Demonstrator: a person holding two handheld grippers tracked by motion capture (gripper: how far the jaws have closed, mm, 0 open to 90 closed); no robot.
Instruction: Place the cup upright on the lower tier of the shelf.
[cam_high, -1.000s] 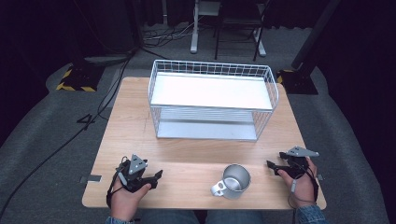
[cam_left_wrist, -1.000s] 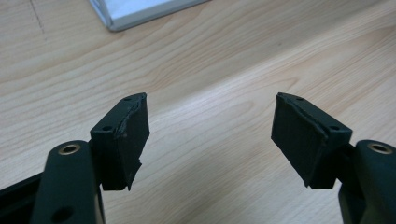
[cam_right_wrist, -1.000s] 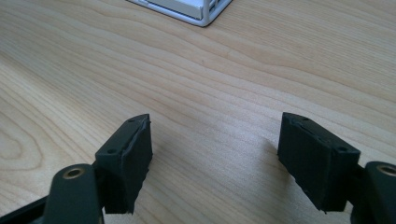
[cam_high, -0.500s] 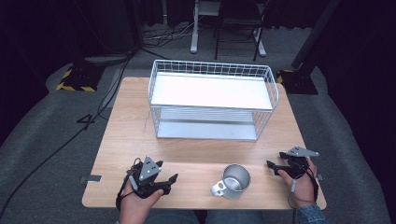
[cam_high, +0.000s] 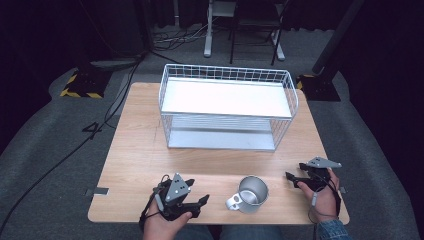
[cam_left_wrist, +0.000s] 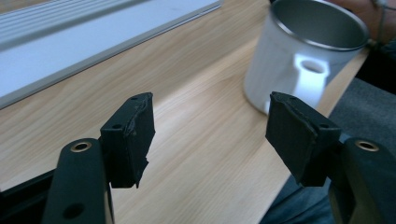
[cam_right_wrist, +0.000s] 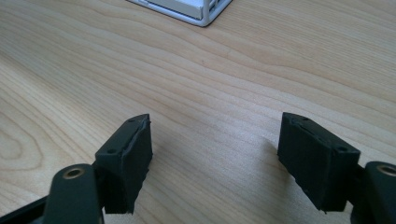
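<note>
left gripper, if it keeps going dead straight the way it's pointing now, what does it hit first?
Probably the metal mug. The left gripper is open and aimed across bare table, with the mug ahead, offset toward its right-hand jaw, handle facing it. Depth is unclear, so it might graze rather than meet it squarely.

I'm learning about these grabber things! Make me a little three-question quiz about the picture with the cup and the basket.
1. True or false: the left gripper is squeezing the metal mug.
2. Where does the mug stand? A) inside the wire basket B) on the wooden table between the two grippers C) on the floor
3. Fill in the word: the mug's handle points toward the table's ____ edge, the one by the person.

Key
1. False. In the left gripper view its jaws stand wide apart with the mug ahead of them, untouched.
2. B. It stands upright near the front edge, with the right gripper on its other side, also open.
3. Front (near).
</note>
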